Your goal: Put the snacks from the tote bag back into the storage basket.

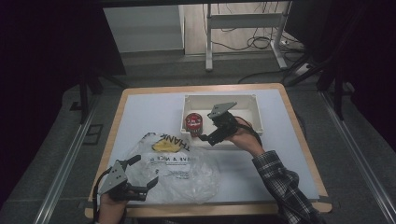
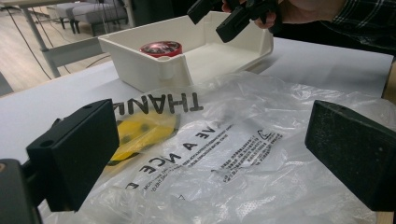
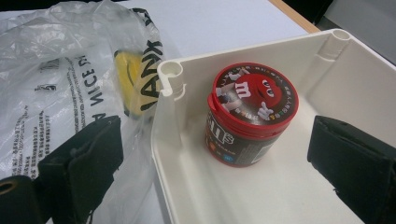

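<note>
The table [image 1: 140, 105] has a pale grey-white top framed by a light wooden edge. Two things lie directly on it. A shallow white plastic bin [image 1: 254, 109] sits toward the far side, right of the middle, open side up. A clear plastic bag [image 1: 187, 175] lies crumpled and spread flat on the near left part (its black print reads upside down from the person's side, with a yellow smiley mark [image 1: 166, 146] at its far end). The bag's far edge lies just beside the bin's near left corner.
</note>
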{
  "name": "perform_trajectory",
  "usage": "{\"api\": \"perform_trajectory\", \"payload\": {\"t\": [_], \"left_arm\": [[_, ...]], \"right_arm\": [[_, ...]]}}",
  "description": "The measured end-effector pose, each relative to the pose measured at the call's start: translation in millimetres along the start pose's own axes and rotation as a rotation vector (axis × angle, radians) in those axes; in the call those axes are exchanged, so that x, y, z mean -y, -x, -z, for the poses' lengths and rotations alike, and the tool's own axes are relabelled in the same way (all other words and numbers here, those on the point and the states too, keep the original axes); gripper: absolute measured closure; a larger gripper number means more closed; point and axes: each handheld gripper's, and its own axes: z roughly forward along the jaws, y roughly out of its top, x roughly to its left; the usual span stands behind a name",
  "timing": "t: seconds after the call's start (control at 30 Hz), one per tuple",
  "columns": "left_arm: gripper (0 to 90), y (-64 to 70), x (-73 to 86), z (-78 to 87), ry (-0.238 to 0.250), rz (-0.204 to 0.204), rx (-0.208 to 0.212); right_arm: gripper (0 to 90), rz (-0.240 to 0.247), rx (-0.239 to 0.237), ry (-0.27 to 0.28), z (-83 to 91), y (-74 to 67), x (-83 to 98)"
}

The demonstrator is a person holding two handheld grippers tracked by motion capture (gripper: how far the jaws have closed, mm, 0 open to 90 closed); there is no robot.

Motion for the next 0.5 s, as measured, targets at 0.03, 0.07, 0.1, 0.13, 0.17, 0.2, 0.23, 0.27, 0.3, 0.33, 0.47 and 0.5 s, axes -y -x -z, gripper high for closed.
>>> {"api": "perform_trajectory", "payload": {"t": [0.03,0.07,0.1,0.13,0.17,0.2,0.23,0.27,0.3,0.33,0.47,0.5], "left_arm": [[2.7,0.0,0.0,0.1,0.000,0.000,0.000],[2.7,0.0,0.0,0.2,0.001,0.000,-0.001],[2.7,-0.1,-0.1,0.3,0.001,0.000,-0.001],[2.8,-0.2,-0.1,0.3,0.001,0.000,-0.001],[2.8,-0.1,-0.1,0.3,0.001,0.000,-0.002],[2.7,-0.1,-0.1,0.4,0.001,-0.001,-0.002],[2.7,0.0,-0.1,0.5,0.002,-0.001,-0.002],[2.7,0.0,-0.1,0.6,0.003,0.000,-0.001],[2.8,0.0,-0.2,0.7,0.004,0.001,-0.001],[2.8,-0.1,-0.2,0.8,0.004,0.001,0.000],[2.7,0.0,-0.4,1.0,0.007,0.001,0.000],[2.7,-0.1,-0.4,1.1,0.007,0.001,0.001]], "right_arm": [[3.9,0.000,0.001,0.004,0.4,-0.1,0.4],[3.9,-0.001,0.001,0.009,0.7,-0.3,0.9],[3.9,-0.002,0.001,0.014,1.0,-0.6,1.5],[3.9,-0.003,0.001,0.018,1.4,-1.1,2.0],[3.9,-0.005,0.000,0.018,1.7,-1.8,2.5],[3.9,-0.004,-0.002,0.021,1.5,-2.4,3.0],[3.9,-0.006,-0.005,0.021,1.4,-3.4,3.4],[3.9,-0.005,-0.006,0.022,1.4,-4.2,3.8],[3.9,-0.005,-0.009,0.023,1.0,-4.9,4.2],[3.9,-0.005,-0.011,0.023,0.8,-5.8,4.5],[3.8,-0.006,-0.017,0.028,1.2,-8.5,6.1],[3.7,-0.006,-0.015,0.027,1.6,-8.7,6.7]]}}
